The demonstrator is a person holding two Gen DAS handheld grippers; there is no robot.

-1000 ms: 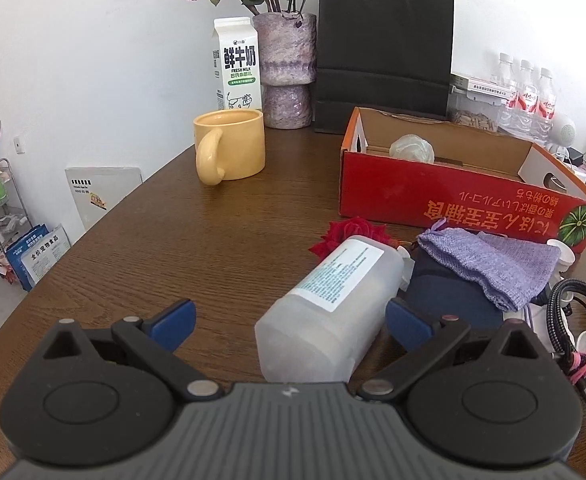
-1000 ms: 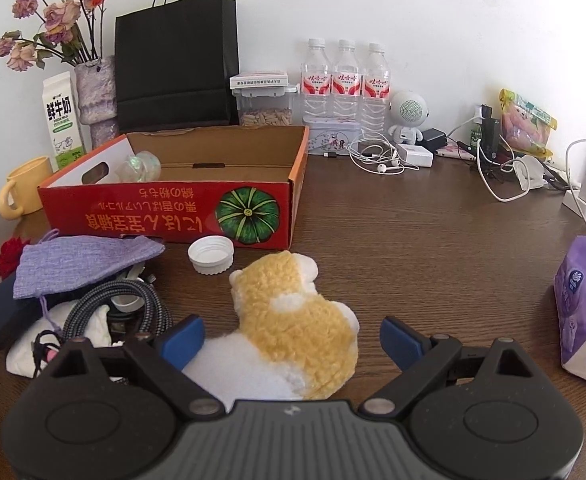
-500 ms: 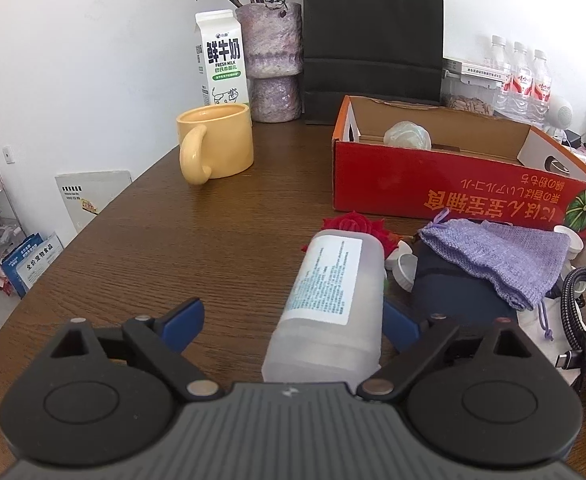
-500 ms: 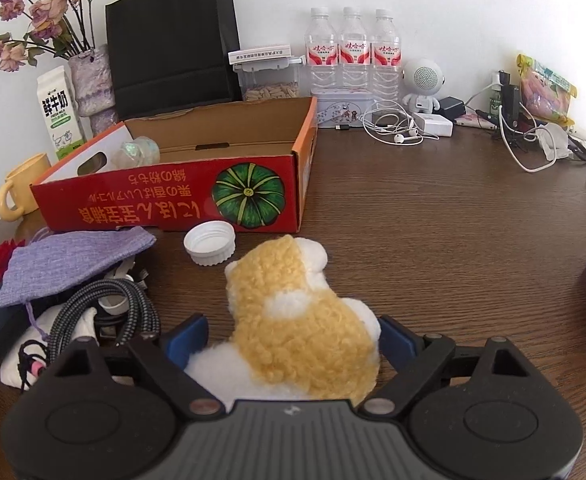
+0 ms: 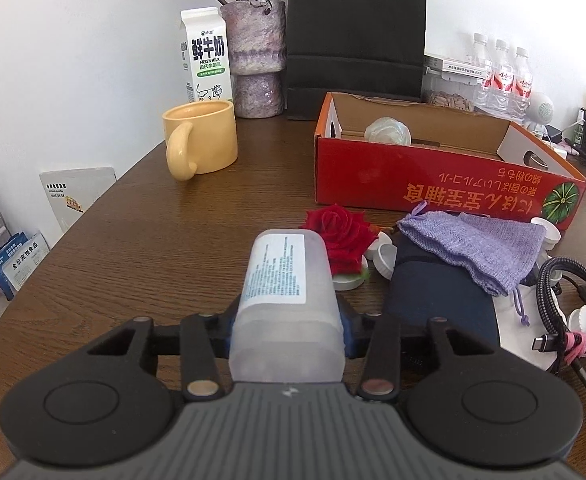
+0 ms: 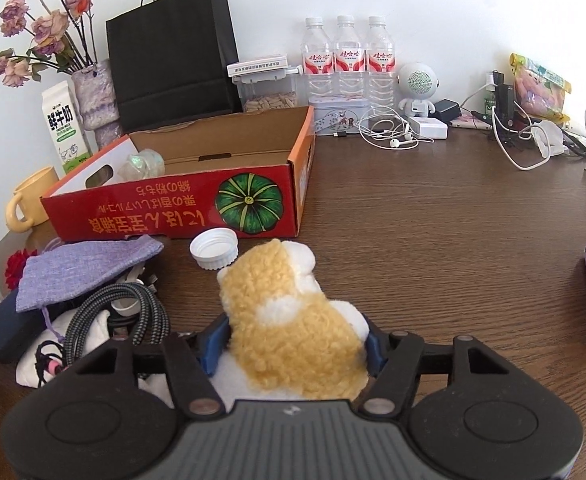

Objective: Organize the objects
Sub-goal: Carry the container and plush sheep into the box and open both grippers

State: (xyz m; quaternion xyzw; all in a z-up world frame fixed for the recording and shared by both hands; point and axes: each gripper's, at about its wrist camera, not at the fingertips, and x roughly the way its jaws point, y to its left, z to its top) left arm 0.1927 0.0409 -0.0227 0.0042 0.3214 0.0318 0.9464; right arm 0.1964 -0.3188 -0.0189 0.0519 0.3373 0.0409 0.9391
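Both pairs of fingers have just been closing, and each now has something clamped between its blue pads where a second ago they stood wide. Low in the left wrist view, my left gripper point(image 5: 287, 326) presses on the frosted plastic bottle point(image 5: 283, 300), which lies lengthwise on the tabletop point(image 5: 141, 248) with its label up. Just past the bottle's far end sits a red rose point(image 5: 343, 234), and to its right a purple knit pouch point(image 5: 481, 248) lies over a dark blue case point(image 5: 433, 300). Higher, right of centre, stands the red cardboard box point(image 5: 433, 184), open-topped, a pale crumpled thing inside it. A yellow mug point(image 5: 203, 138) stands at upper left.

Low in the right wrist view, my right gripper point(image 6: 293, 340) squeezes the fluffy yellow-and-white plush toy point(image 6: 289, 320). A white cap point(image 6: 214, 248) lies just beyond the toy, near the box point(image 6: 173, 212) front. Braided cables point(image 6: 121, 312) are heaped at left.
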